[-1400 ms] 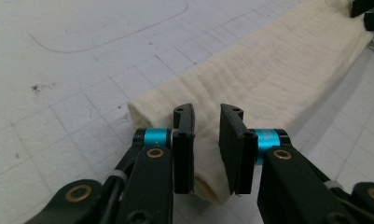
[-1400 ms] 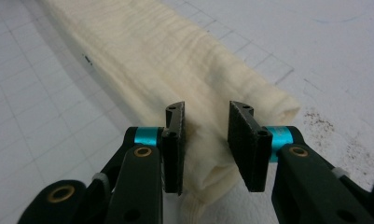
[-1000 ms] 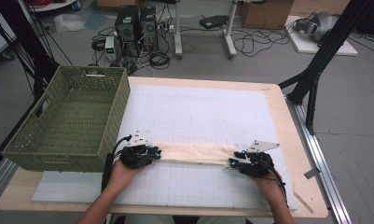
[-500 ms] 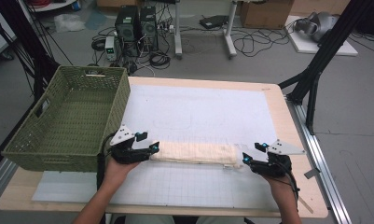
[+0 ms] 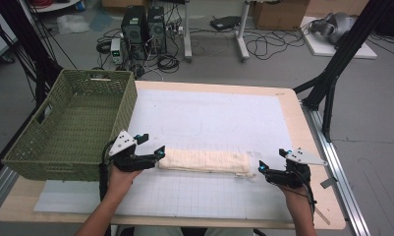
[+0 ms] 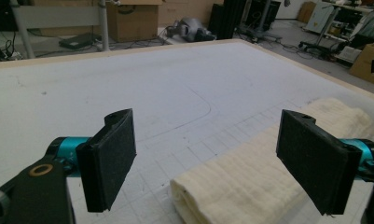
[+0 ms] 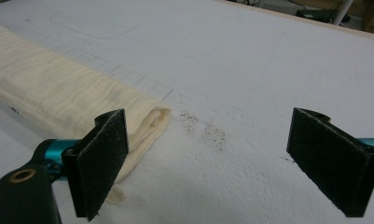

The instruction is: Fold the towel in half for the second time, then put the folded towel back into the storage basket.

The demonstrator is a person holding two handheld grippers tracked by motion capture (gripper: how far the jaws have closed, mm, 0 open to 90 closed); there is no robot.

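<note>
A cream towel, folded into a long narrow strip, lies flat on the white gridded mat near the front of the table. My left gripper hovers at the towel's left end, open wide. Seen from the left gripper view, the towel's end lies on the mat below the gap of the left gripper, touching neither pad. My right gripper sits just right of the towel's right end, also open. From the right gripper view, that end of the towel lies left of the right gripper, whose pads hold nothing.
A green woven basket stands at the table's left edge, close behind the left hand. The mat stretches bare behind the towel. Dark smudges mark the mat beside the towel's right end. Floor clutter, cables and stands lie beyond the table.
Both grippers were at the towel's two ends a second ago; they have let go, opened and drawn outward. The towel stays flat where it was.
</note>
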